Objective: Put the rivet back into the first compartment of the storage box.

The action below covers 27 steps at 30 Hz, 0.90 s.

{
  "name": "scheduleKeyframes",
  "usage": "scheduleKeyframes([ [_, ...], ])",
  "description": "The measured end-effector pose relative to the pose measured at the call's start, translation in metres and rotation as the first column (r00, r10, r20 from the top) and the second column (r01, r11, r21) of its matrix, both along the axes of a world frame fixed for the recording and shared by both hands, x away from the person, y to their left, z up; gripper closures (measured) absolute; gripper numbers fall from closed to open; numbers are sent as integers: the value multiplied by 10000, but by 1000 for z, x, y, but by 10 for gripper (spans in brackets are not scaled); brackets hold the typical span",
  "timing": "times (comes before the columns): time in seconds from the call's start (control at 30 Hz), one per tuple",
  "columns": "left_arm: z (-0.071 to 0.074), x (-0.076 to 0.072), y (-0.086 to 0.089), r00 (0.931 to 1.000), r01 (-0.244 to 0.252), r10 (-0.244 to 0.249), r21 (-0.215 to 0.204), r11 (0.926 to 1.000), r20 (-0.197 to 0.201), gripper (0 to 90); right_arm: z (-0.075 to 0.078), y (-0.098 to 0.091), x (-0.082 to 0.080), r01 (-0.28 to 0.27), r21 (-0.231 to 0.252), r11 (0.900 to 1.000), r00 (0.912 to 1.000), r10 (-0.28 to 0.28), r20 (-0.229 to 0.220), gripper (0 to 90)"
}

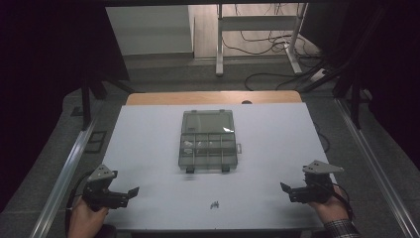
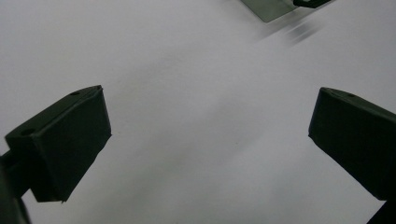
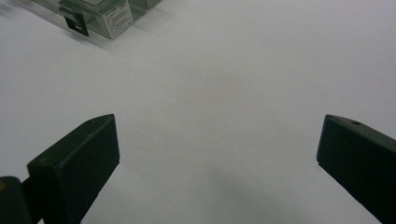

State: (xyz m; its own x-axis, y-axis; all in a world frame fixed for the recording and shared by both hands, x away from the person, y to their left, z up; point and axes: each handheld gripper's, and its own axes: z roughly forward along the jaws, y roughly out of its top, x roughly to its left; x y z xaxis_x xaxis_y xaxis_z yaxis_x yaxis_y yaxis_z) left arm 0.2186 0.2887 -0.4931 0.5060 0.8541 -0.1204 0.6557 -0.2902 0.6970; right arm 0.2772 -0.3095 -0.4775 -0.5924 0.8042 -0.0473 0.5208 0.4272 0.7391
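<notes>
While both sit near the table's near corners, left claw point(image 1: 132, 191) and right claw point(image 1: 285, 187) gape empty.

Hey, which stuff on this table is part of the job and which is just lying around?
Part of the job:
- clear compartment box, mid-table, lid open
- small screws near the front edge
- left hand-held gripper and right hand-held gripper, both open

Just lying about:
- cables on the floor
- white desk frame behind

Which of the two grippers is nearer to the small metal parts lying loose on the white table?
The left gripper. The small metal parts lie left of the table's middle, so the right gripper is slightly farther.
</notes>
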Motion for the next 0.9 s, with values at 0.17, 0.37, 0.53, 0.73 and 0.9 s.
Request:
scheduleKeyframes([
  [0.17, 0, 0, 3, 10000, -47, 48, -291, 9996, 20, 0, 1, 1, -1, -14, -13, 10000, 10000, 14, 50, 0],
  [0.37, -1, 1, 2, 10000, 36, -36, -138, 9999, 50, 0, 0, 2, 0, -39, -1, 10000, 10000, 39, 37, 0],
  [0.53, -1, 1, 1, 10000, 29, -29, -123, 9999, 33, 0, 0, 3, 0, -91, -50, 9999, 10000, 91, 30, 0],
  [0.73, -1, 2, 1, 10000, -28, 28, -56, 10000, -43, 0, 0, 2, 0, -86, -53, 9999, 10000, 86, 27, 0],
  [0.9, -1, 4, 0, 9998, -53, 54, 50, 10000, -180, 0, 0, 3, 0, -116, -63, 9999, 9999, 116, 20, 0],
])
